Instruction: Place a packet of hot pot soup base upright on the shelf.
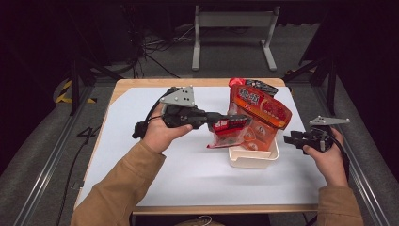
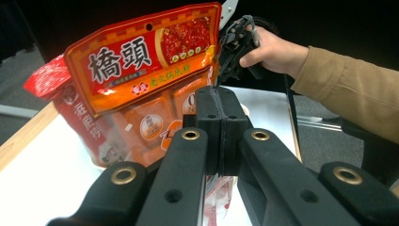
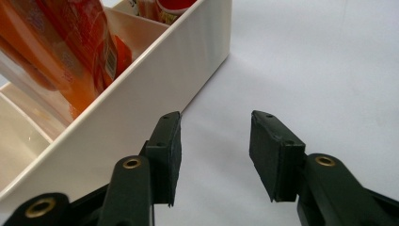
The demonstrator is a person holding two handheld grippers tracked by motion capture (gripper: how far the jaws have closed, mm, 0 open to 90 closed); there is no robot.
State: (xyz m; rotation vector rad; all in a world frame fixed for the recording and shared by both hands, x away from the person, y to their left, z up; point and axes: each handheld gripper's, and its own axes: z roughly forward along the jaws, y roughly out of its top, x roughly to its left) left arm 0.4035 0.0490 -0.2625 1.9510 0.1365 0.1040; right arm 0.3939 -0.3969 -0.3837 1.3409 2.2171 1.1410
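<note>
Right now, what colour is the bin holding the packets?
Cream white bin, clearest in the right gripper view.

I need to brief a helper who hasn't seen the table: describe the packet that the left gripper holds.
On the white table sheet stands a cream plastic bin with upright orange pouches. The left gripper pinches a small red-and-clear packet at the bin's left edge, lower and smaller than those pouches.

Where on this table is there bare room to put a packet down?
The white mat is bare left of the left claw and along the near edge in front of the white bin. It is crowded around the bin, stuffed with orange packets.
</note>
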